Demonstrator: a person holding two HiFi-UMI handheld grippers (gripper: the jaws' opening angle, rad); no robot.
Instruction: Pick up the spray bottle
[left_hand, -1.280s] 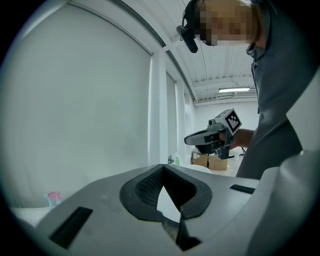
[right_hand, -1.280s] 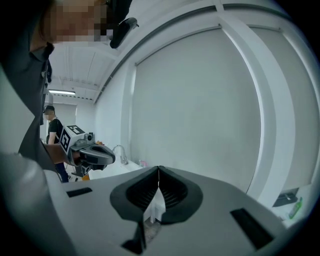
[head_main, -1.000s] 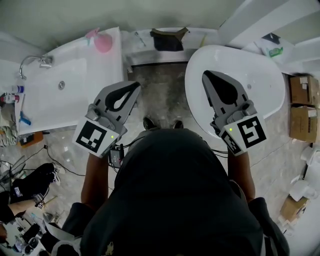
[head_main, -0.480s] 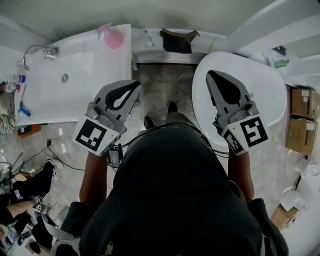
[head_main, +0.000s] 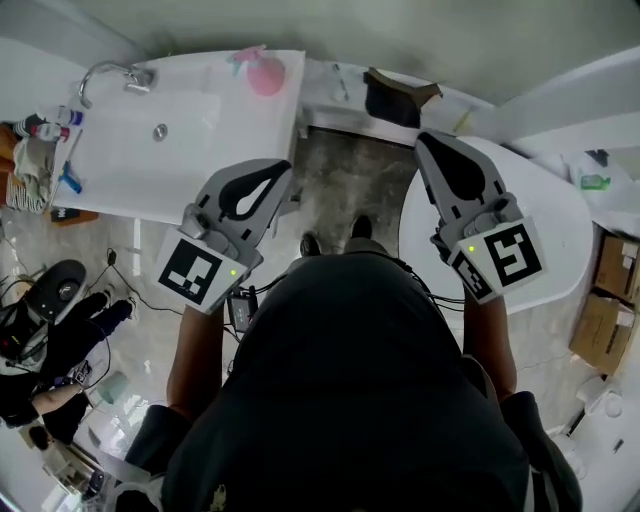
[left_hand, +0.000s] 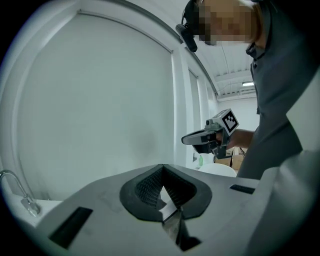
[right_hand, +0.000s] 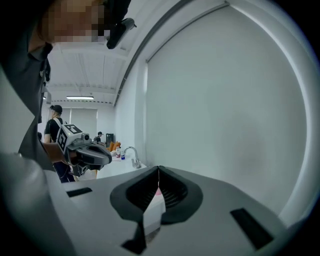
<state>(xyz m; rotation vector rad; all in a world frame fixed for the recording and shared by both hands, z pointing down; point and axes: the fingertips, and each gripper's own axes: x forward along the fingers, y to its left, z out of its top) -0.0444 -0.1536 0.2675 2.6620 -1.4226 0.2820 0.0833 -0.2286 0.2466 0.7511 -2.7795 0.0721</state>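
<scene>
A pink spray bottle (head_main: 264, 72) stands on the back right corner of the white sink counter (head_main: 215, 125) in the head view. My left gripper (head_main: 283, 170) is held in the air below and right of that corner, apart from the bottle, jaws shut on nothing. My right gripper (head_main: 425, 140) hangs farther right, over the rim of the bathtub (head_main: 560, 230), also shut and empty. In the left gripper view the closed jaw tips (left_hand: 162, 167) face a blank wall. In the right gripper view a sliver of pink shows behind the closed tips (right_hand: 158, 170).
A faucet (head_main: 115, 72) and toiletries (head_main: 40, 130) sit at the sink's left end. A dark open box (head_main: 395, 95) lies against the back wall. Cardboard boxes (head_main: 610, 290) stand at the right. Cables and another person's shoes (head_main: 60, 330) are on the floor at left.
The whole view has swung left: sink and spray bottle slid rightward in the head view, now nearer my left gripper. The bathtub drifted right. Both grippers stayed shut.
</scene>
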